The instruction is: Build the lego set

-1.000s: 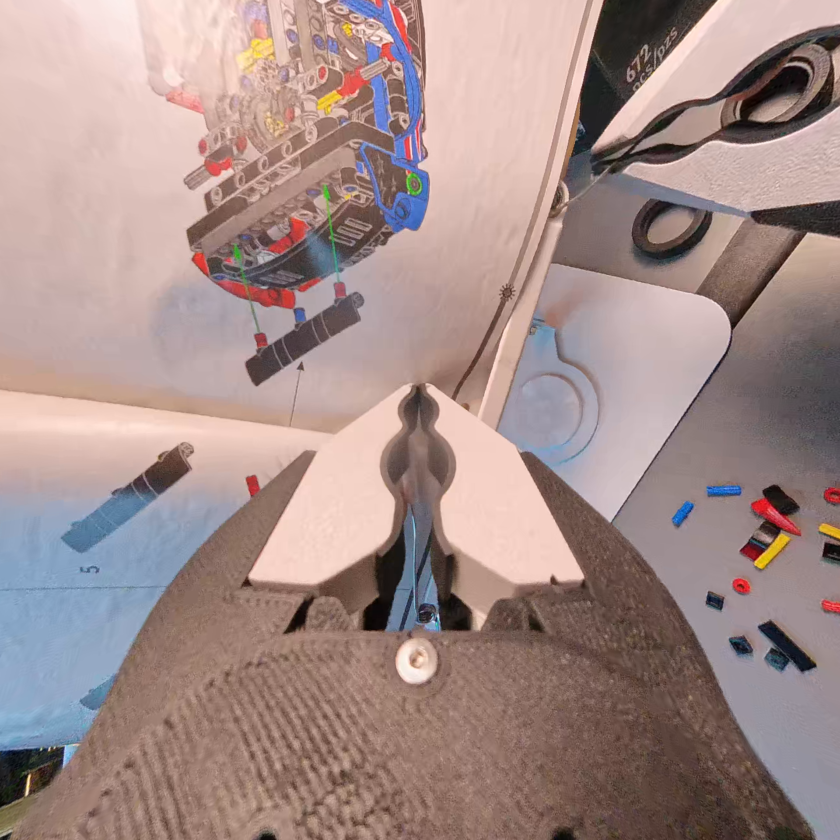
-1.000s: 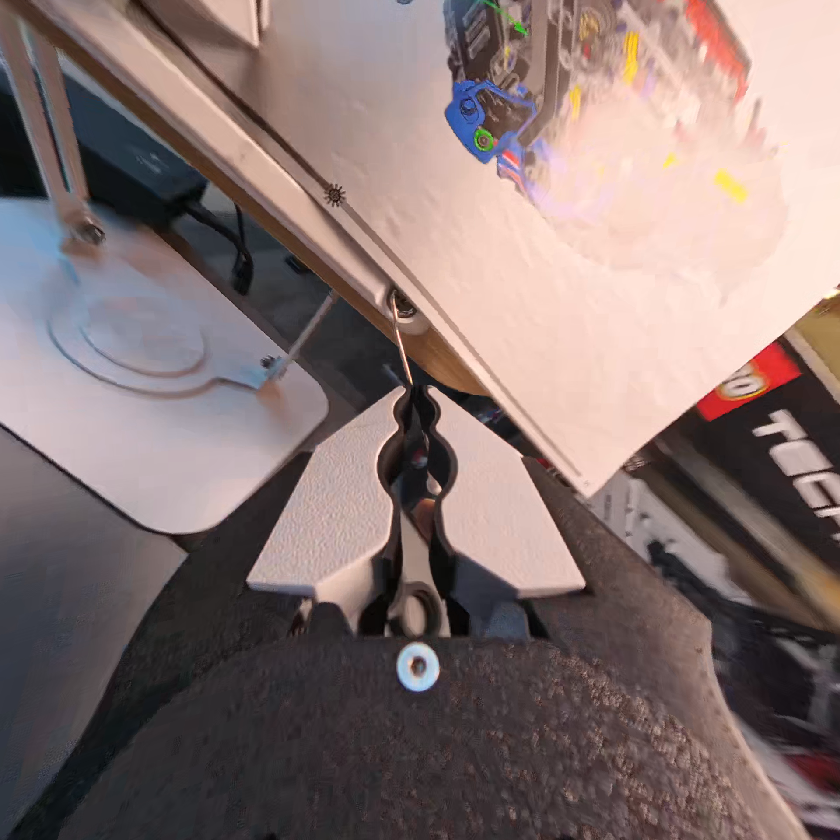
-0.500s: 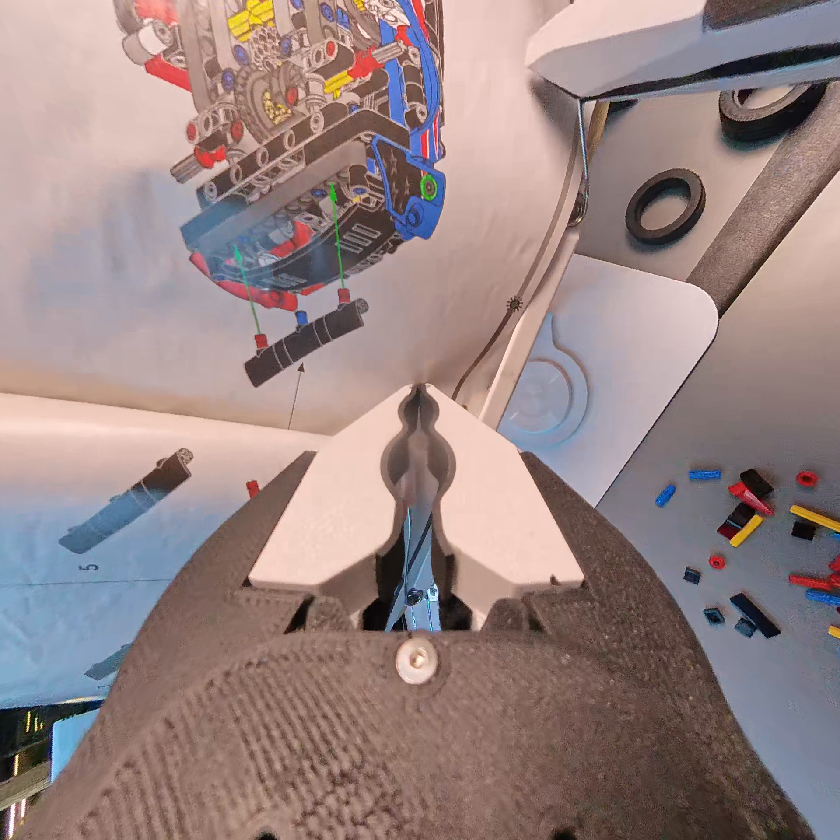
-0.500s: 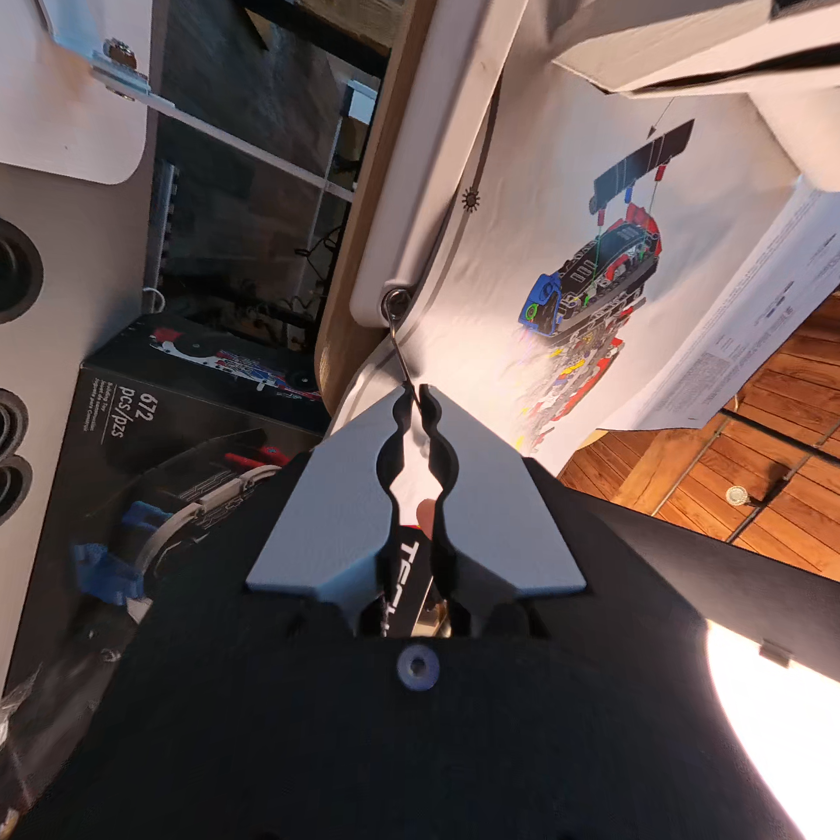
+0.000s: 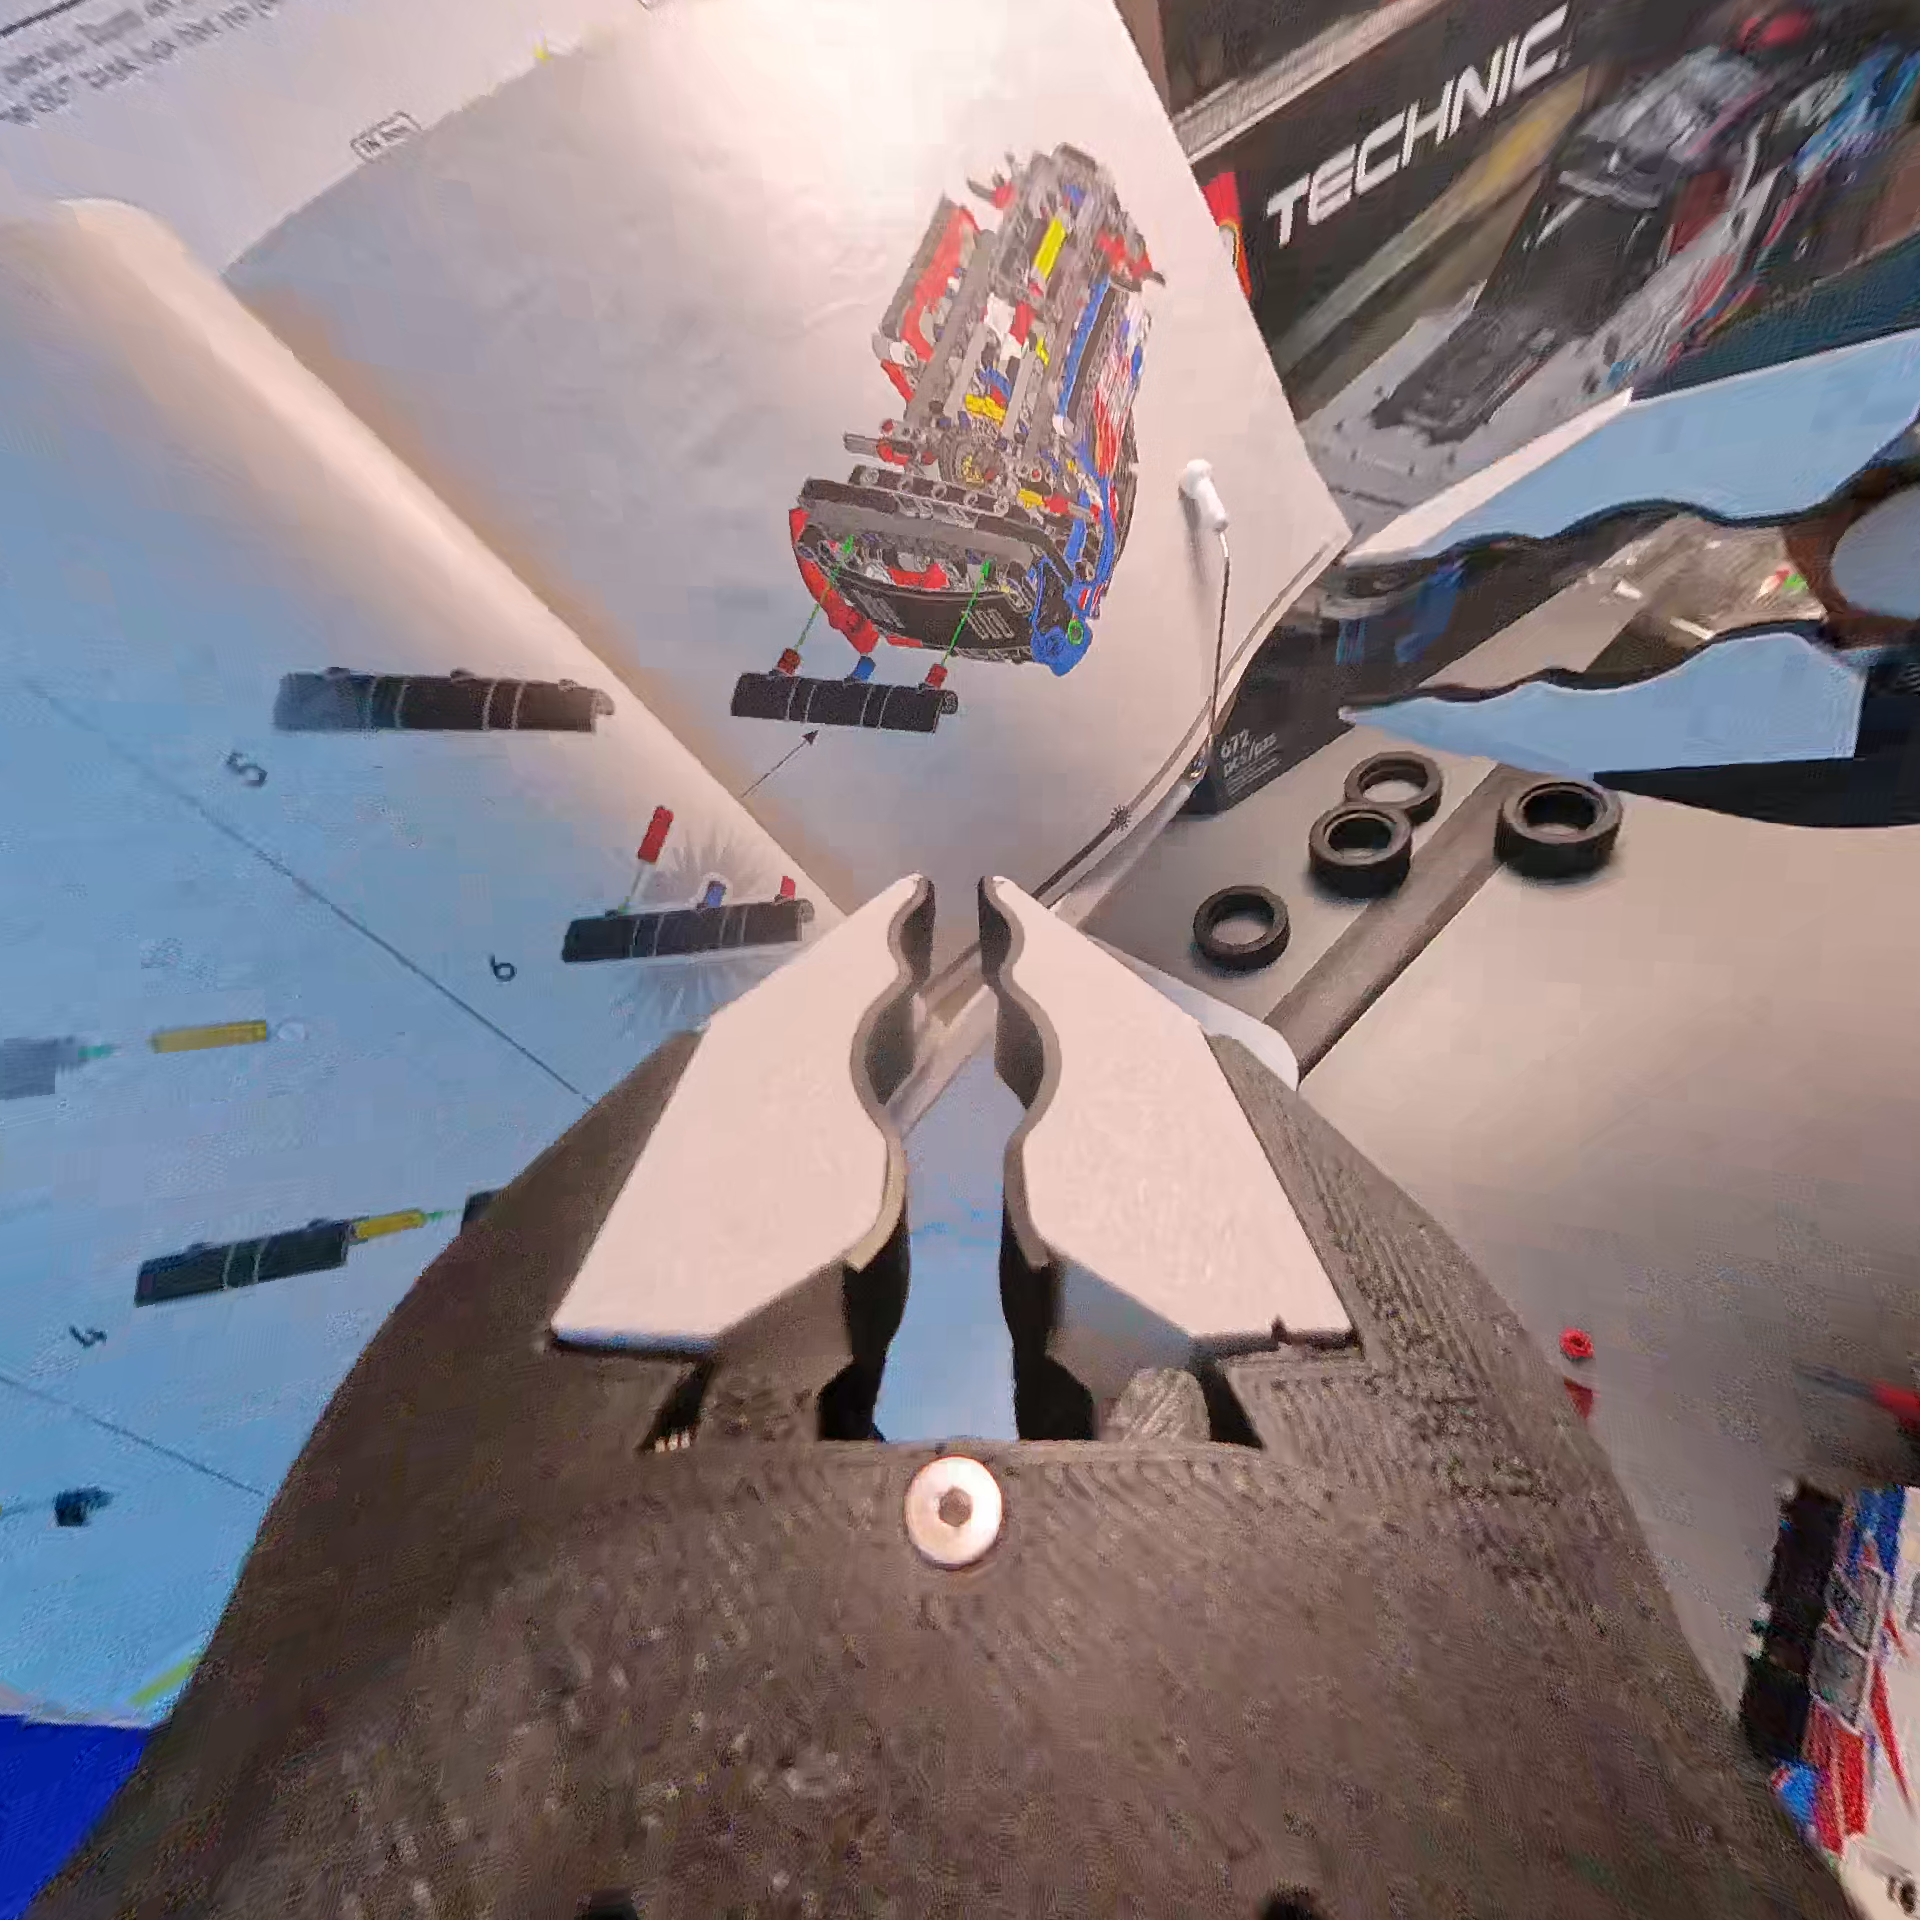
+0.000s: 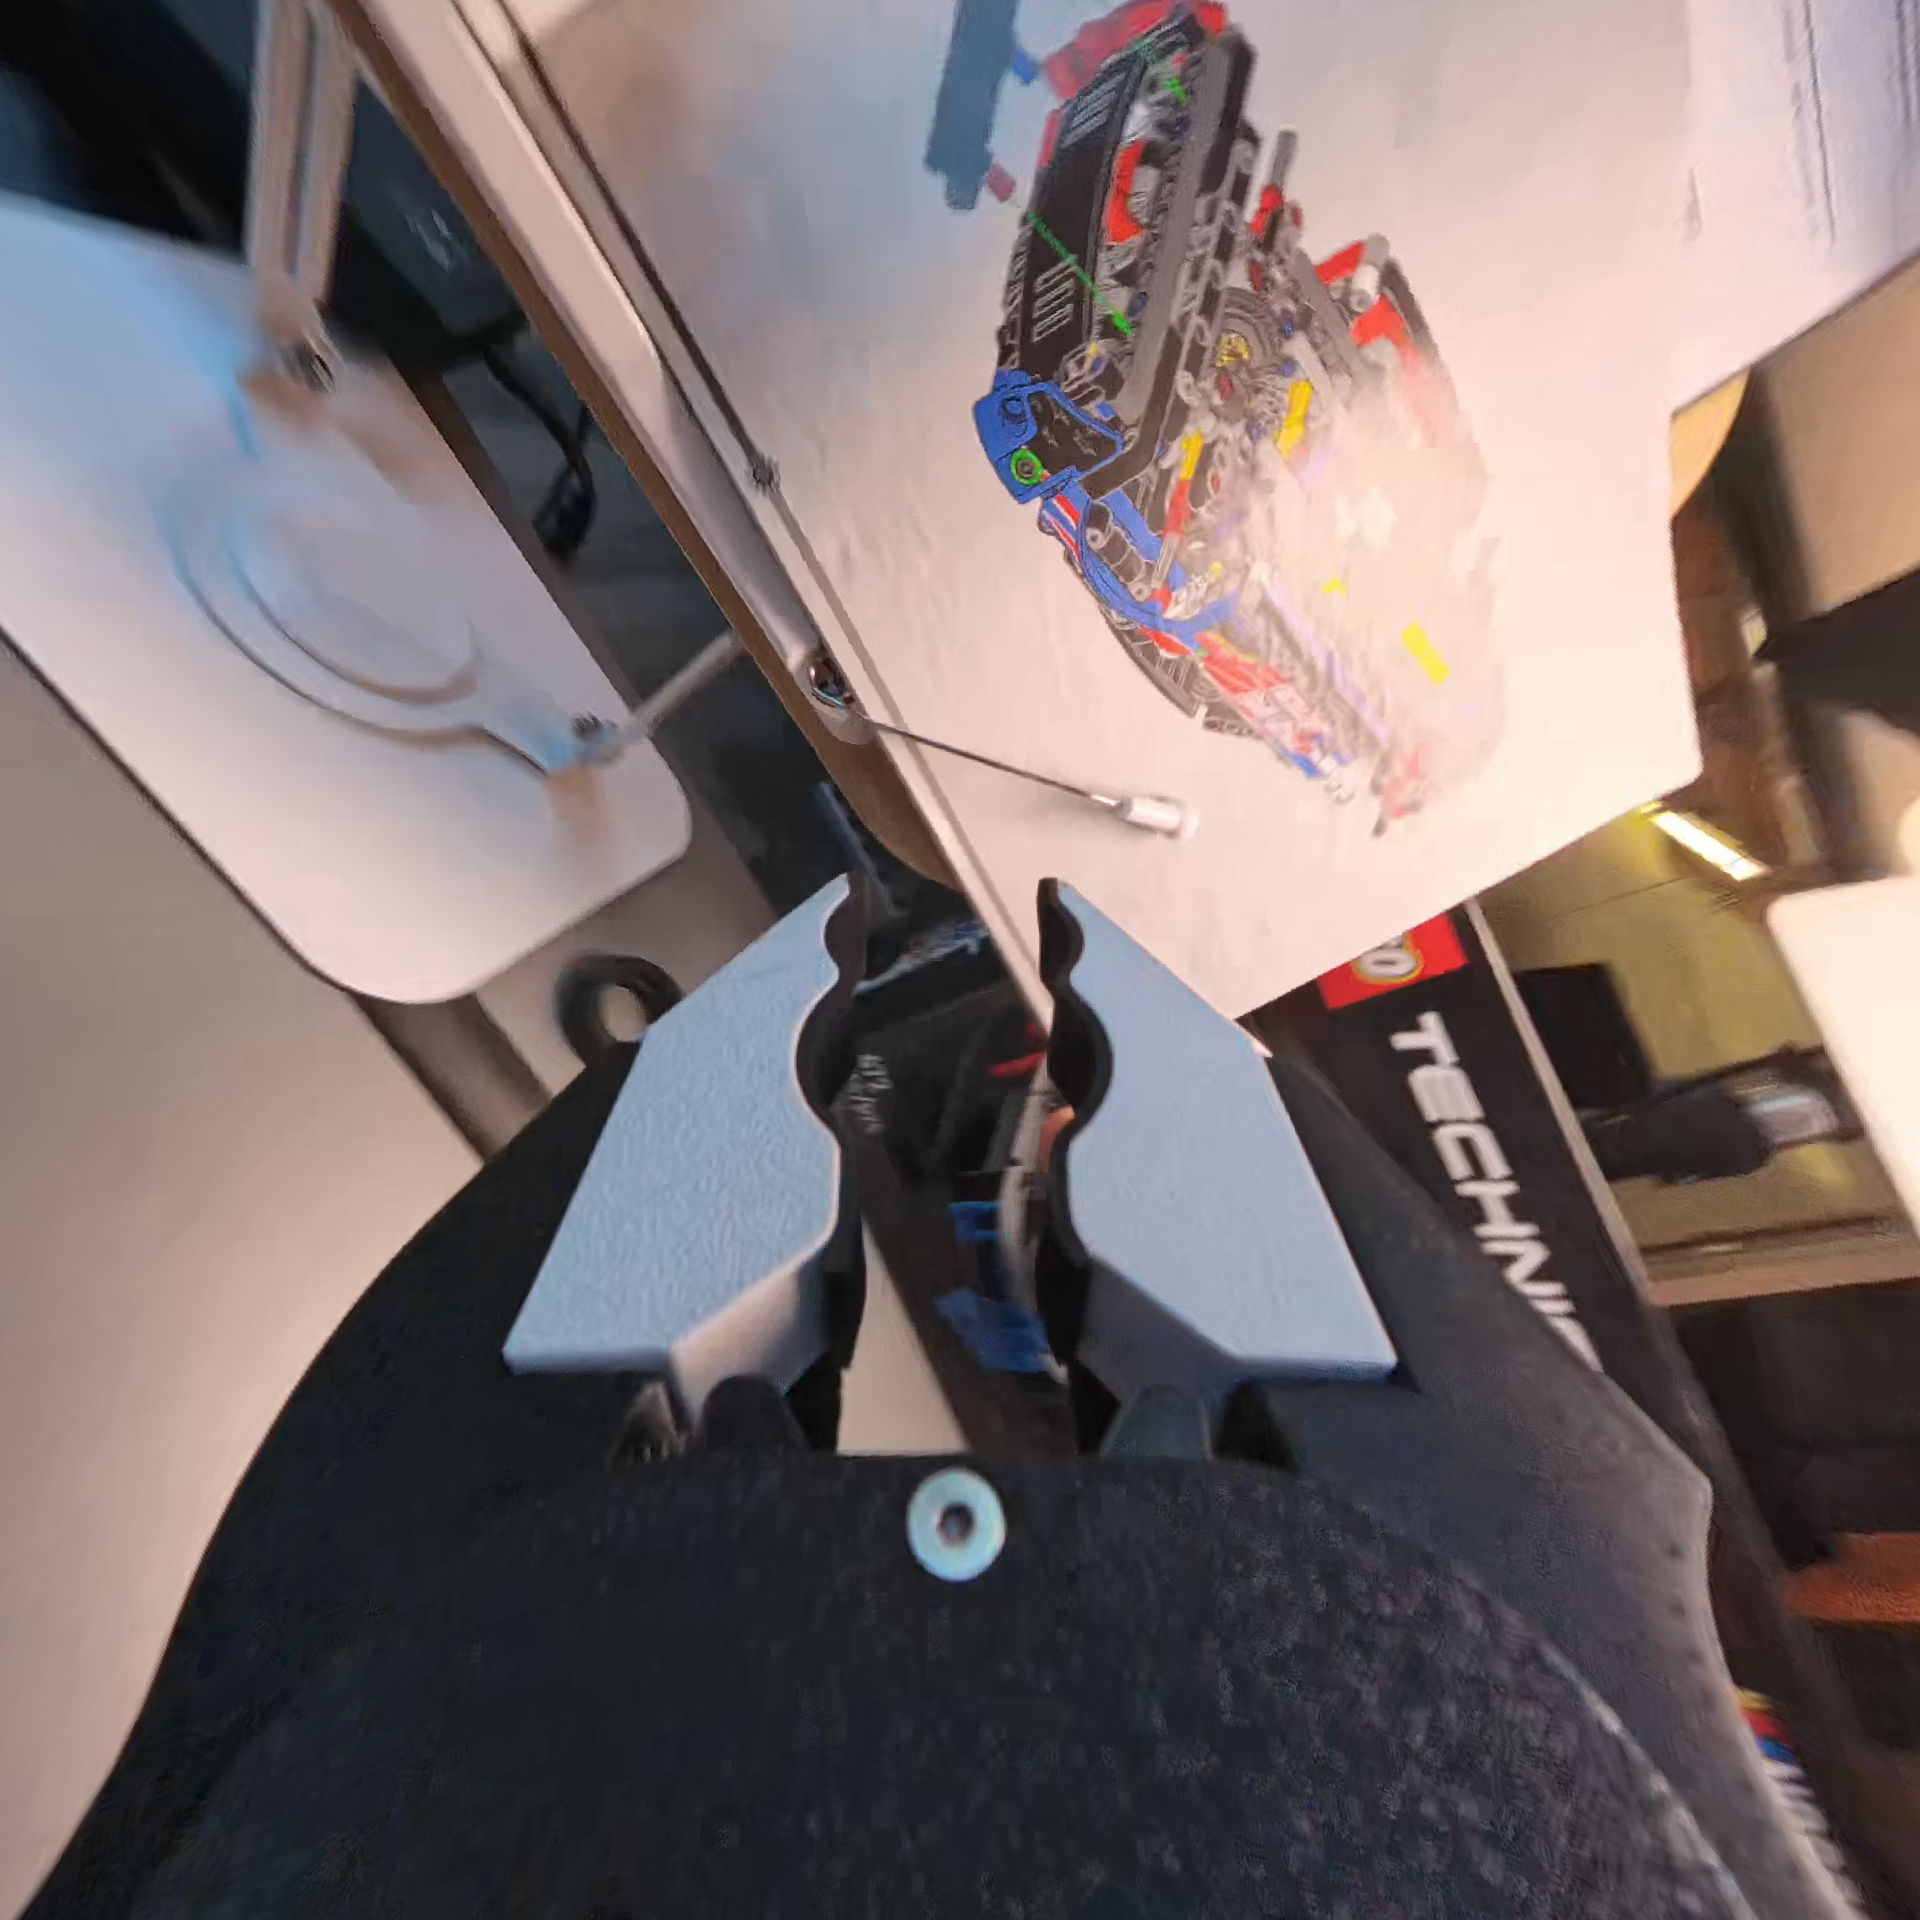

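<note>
The open instruction booklet [image 5: 644, 436] rests on a book stand, and its right page shows a drawing of the car. A thin wire page clip [image 5: 1218, 623] with a white tip lies across that page; it also shows in the right wrist view [image 6: 997, 771]. My left gripper [image 5: 956, 896] is slightly open and empty, just in front of the booklet's bottom edge. My right gripper [image 6: 945, 904] is open and empty, below the page's corner [image 6: 1143, 914] and near the clip's hinge. The right gripper also shows in the left wrist view [image 5: 1351, 639], jaws apart.
Several black tyres [image 5: 1359, 850] lie on the grey table beside the stand. The black set box [image 5: 1538, 197] stands behind. The stand's white base plate [image 6: 312, 675] is at left. Small red pieces [image 5: 1577, 1343] and a part-built model [image 5: 1849, 1683] lie at right. Tip to tip, the grippers are about 15 centimetres apart.
Both grippers were shut, the right one on the wire clip. Both have opened and drawn back. The clip now lies over the right page.
</note>
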`<control>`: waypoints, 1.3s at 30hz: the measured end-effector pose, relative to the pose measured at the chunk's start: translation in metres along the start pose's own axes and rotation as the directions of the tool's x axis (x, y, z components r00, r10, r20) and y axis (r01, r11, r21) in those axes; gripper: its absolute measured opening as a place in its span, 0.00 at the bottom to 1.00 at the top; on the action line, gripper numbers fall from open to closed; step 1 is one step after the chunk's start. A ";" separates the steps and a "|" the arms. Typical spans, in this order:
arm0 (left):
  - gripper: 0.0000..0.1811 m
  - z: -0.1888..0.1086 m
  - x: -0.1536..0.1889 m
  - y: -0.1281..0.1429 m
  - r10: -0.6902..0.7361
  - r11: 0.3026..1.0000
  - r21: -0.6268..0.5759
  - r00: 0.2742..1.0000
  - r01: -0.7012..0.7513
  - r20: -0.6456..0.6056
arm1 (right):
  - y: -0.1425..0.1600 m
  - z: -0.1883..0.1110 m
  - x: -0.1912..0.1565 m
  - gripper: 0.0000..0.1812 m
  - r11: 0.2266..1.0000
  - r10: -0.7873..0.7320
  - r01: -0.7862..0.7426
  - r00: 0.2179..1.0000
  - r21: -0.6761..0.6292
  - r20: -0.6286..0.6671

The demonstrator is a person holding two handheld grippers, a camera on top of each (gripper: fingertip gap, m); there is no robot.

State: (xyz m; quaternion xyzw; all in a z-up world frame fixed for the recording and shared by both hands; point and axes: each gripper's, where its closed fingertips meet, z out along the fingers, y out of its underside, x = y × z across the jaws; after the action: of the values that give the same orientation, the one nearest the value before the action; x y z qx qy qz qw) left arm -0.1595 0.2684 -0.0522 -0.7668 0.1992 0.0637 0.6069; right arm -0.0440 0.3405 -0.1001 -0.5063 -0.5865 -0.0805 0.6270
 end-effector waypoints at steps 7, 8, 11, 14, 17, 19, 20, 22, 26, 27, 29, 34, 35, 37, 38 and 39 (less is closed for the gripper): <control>0.13 -0.117 0.008 0.011 -0.288 0.910 0.306 0.957 0.281 -0.023 | -0.025 -0.097 -0.033 0.28 0.774 0.579 -0.612 0.788 0.162 0.210; 0.15 -0.133 0.007 0.016 -0.321 0.891 0.333 0.947 0.308 -0.019 | -0.025 -0.110 -0.036 0.29 0.736 0.619 -0.656 0.753 0.169 0.224; 0.20 -0.180 0.002 0.032 -0.403 0.831 0.424 0.915 0.360 0.012 | -0.031 -0.145 -0.044 0.32 0.637 0.701 -0.744 0.668 0.201 0.251; 0.23 -0.210 -0.011 0.048 -0.430 0.816 0.474 0.895 0.331 0.115 | -0.045 -0.166 -0.044 0.32 0.558 0.746 -0.789 0.613 0.255 0.263; 0.24 -0.222 -0.028 0.063 -0.433 0.823 0.490 0.876 0.287 0.213 | -0.065 -0.168 -0.049 0.32 0.564 0.730 -0.780 0.624 0.271 0.279; 0.25 -0.219 -0.037 0.074 -0.406 0.847 0.468 0.874 0.252 0.265 | -0.077 -0.168 -0.051 0.32 0.549 0.731 -0.786 0.617 0.286 0.291; 0.25 -0.217 -0.040 0.078 -0.398 0.855 0.457 0.874 0.244 0.277 | -0.082 -0.169 -0.053 0.32 0.530 0.737 -0.794 0.605 0.297 0.302; 0.25 -0.213 -0.044 0.085 -0.404 0.858 0.446 0.872 0.257 0.275 | -0.088 -0.167 -0.062 0.31 0.533 0.724 -0.786 0.616 0.314 0.312; 0.25 -0.209 -0.050 0.100 -0.418 0.860 0.430 0.862 0.274 0.287 | -0.076 -0.159 -0.076 0.32 0.602 0.676 -0.720 0.689 0.345 0.261; 0.25 -0.209 -0.050 0.103 -0.418 0.862 0.428 0.860 0.272 0.293 | -0.071 -0.158 -0.078 0.32 0.603 0.677 -0.719 0.690 0.347 0.255; 0.24 -0.207 -0.053 0.108 -0.411 0.866 0.426 0.858 0.262 0.308 | -0.062 -0.156 -0.078 0.33 0.592 0.692 -0.727 0.680 0.348 0.243; 0.25 -0.206 -0.054 0.107 -0.411 0.863 0.436 0.858 0.257 0.308 | -0.049 -0.155 -0.070 0.37 0.577 0.720 -0.737 0.662 0.352 0.206; 0.26 -0.206 -0.054 0.106 -0.407 0.864 0.437 0.858 0.251 0.313 | -0.046 -0.155 -0.068 0.38 0.573 0.729 -0.742 0.655 0.347 0.198; 0.27 -0.206 -0.052 0.107 -0.402 0.867 0.434 0.859 0.245 0.318 | -0.041 -0.154 -0.066 0.40 0.566 0.746 -0.757 0.639 0.327 0.188; 0.27 -0.205 -0.051 0.107 -0.398 0.869 0.431 0.860 0.243 0.319 | -0.038 -0.153 -0.065 0.40 0.566 0.754 -0.762 0.633 0.316 0.177; 0.28 -0.203 -0.051 0.109 -0.395 0.872 0.426 0.860 0.242 0.321 | -0.035 -0.152 -0.064 0.41 0.568 0.758 -0.763 0.631 0.309 0.167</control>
State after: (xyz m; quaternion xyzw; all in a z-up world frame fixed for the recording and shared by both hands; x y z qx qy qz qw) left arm -0.2769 0.0653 -0.0817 -0.6313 -0.0522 0.0765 0.7700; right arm 0.0124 0.1815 -0.1033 -0.5889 -0.3209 0.3064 0.6756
